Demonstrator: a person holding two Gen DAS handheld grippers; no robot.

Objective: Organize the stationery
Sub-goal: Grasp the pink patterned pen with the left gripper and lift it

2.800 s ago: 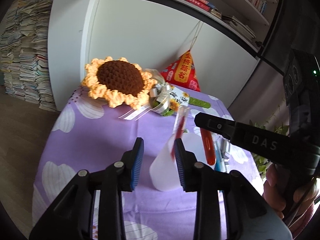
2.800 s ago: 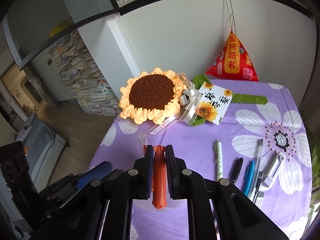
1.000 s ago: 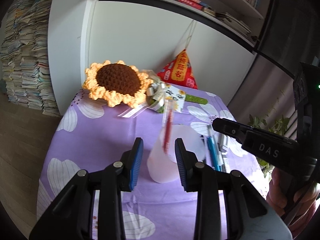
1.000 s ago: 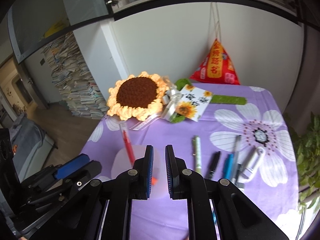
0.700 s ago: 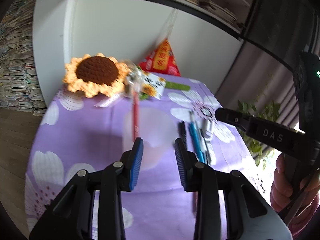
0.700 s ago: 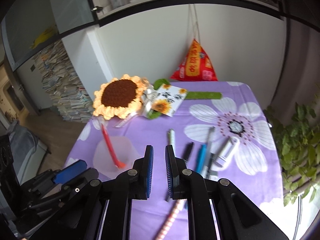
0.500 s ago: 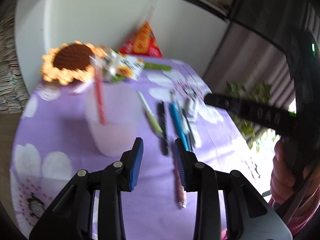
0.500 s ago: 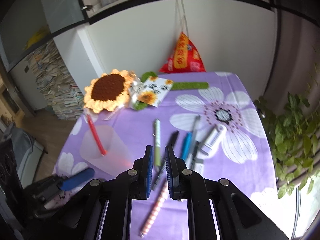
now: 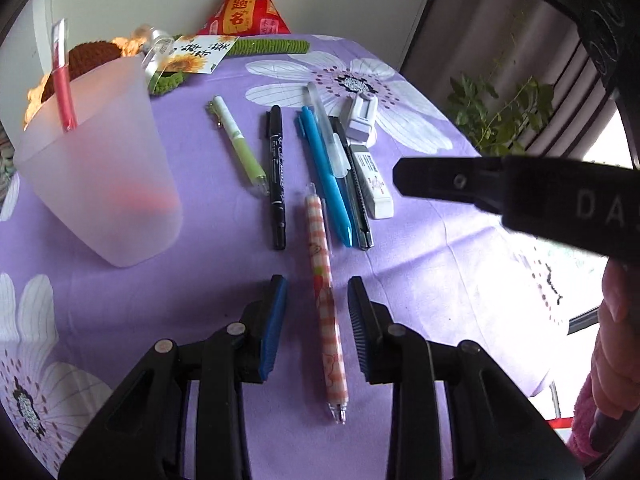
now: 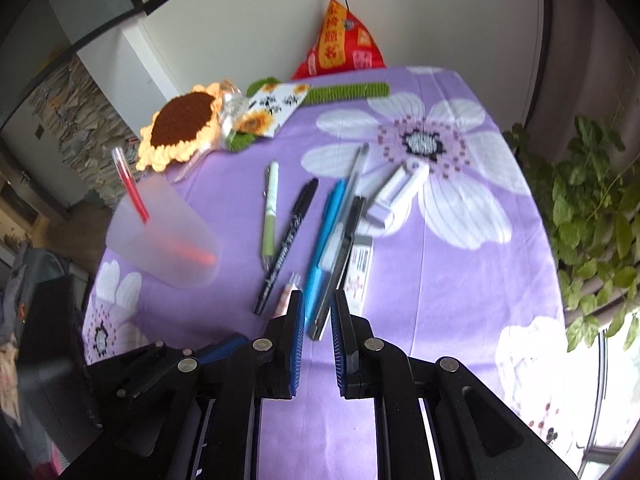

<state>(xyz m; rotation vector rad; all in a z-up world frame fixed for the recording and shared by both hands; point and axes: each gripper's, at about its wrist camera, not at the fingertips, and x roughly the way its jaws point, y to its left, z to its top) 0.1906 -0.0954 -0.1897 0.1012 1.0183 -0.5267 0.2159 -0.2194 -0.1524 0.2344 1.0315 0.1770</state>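
A frosted plastic cup [image 9: 96, 176] stands on the purple cloth with a red pen [image 9: 63, 80] leaning inside it; it also shows in the right wrist view [image 10: 164, 236]. Several pens lie in a row: green [image 9: 240, 148], black marker [image 9: 276, 168], blue [image 9: 326, 172], and a pink checked pen [image 9: 324, 292]. My left gripper [image 9: 316, 308] is open, its jaws on either side of the pink checked pen, just above the cloth. My right gripper [image 10: 316, 320] is open a little and empty, above the near ends of the blue pen [image 10: 324, 240] and a black pen [image 10: 344, 248].
A white correction tape [image 9: 374, 182] and a small white stapler [image 9: 362, 118] lie right of the pens. A crochet sunflower [image 10: 184, 128], a sunflower card [image 10: 272, 108], a green crochet strip [image 10: 348, 90] and a red pouch [image 10: 340, 46] sit at the back. A plant [image 10: 592, 200] stands right of the table.
The red pen left my right gripper and now stands in the cup. Both grippers swung right and down over the row of pens; my left gripper now straddles the pink checked pen.
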